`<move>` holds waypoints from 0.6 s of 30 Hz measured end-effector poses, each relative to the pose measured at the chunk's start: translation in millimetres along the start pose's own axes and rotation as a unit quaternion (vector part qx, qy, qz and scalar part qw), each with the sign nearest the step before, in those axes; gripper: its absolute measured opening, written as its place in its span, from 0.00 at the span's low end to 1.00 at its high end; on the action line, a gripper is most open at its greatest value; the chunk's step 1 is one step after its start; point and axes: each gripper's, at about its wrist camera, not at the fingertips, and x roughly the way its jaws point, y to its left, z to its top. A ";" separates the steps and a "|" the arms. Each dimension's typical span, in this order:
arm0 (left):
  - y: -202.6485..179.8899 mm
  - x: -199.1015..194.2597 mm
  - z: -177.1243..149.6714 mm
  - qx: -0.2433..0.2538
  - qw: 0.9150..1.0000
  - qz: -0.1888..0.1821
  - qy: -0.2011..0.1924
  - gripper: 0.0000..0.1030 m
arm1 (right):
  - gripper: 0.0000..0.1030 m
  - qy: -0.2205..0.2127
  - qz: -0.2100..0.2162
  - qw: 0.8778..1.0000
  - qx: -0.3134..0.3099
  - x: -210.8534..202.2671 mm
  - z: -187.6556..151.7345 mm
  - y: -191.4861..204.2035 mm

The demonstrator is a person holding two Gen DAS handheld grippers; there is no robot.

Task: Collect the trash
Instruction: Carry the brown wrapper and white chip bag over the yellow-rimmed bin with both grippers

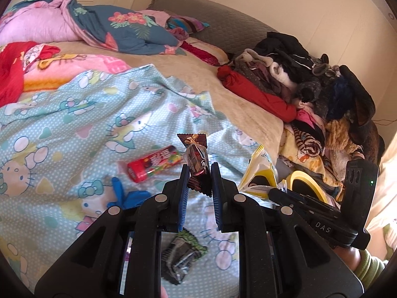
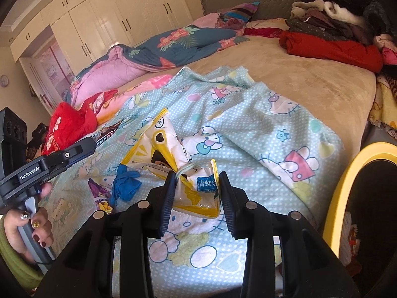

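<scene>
Crinkling, light and slippery, a brown snack wrapper (image 1: 196,164) is pinched above the bed (image 1: 223,94) by the left hand-held gripper (image 1: 198,173); the right hand-held gripper (image 2: 196,181) grips a crumpled yellow-white bag (image 2: 198,191), best taken mid-fold.

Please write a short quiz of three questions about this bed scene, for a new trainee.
1. True or false: the left gripper has a brown snack wrapper between its fingers.
2. What does the right gripper hold? A) blue glove B) white and yellow snack bag C) red candy tube
3. Fill in: the yellow-rimmed bin is to the ___ of the right gripper.

Key: 1 true; 2 B; 3 right.
</scene>
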 end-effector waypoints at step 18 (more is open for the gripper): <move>-60.8 9.7 -4.4 0.046 0.998 -0.033 0.005 0.12 | 0.33 -0.038 -0.022 0.999 0.031 -51.1 -7.8 -37.0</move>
